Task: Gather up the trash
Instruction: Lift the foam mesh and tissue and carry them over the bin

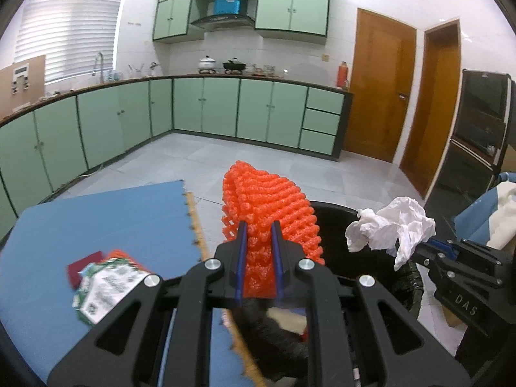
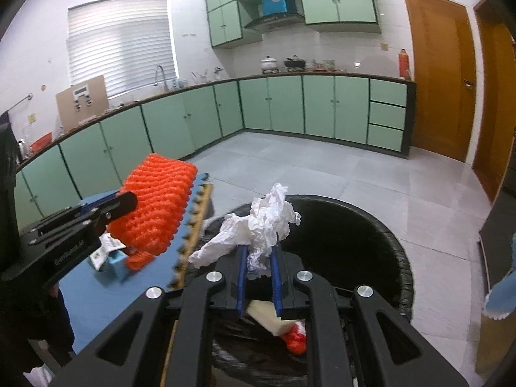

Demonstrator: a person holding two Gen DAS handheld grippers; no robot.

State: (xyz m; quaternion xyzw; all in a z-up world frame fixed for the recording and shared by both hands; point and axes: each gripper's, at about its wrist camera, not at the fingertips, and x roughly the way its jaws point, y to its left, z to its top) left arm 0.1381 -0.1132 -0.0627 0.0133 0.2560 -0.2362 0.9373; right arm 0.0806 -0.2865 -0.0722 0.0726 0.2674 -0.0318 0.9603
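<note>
My left gripper (image 1: 259, 225) is shut on an orange foam net sleeve (image 1: 264, 203), held above the table edge beside the bin; the sleeve also shows in the right wrist view (image 2: 158, 203). My right gripper (image 2: 259, 250) is shut on a crumpled white tissue (image 2: 264, 222) and holds it over the open black trash bin (image 2: 371, 225). The tissue (image 1: 393, 229) and bin (image 1: 335, 216) also show in the left wrist view. Inside the bin lie a beige piece (image 2: 267, 316) and something red (image 2: 295, 342).
A blue foam mat (image 1: 106, 222) covers the table left of the bin. On it lie a green and white wrapper (image 1: 106, 287), a dark red piece (image 1: 84, 269) and an orange scrap (image 2: 138, 259). Green kitchen cabinets (image 1: 206, 106) and wooden doors (image 1: 377, 84) stand beyond.
</note>
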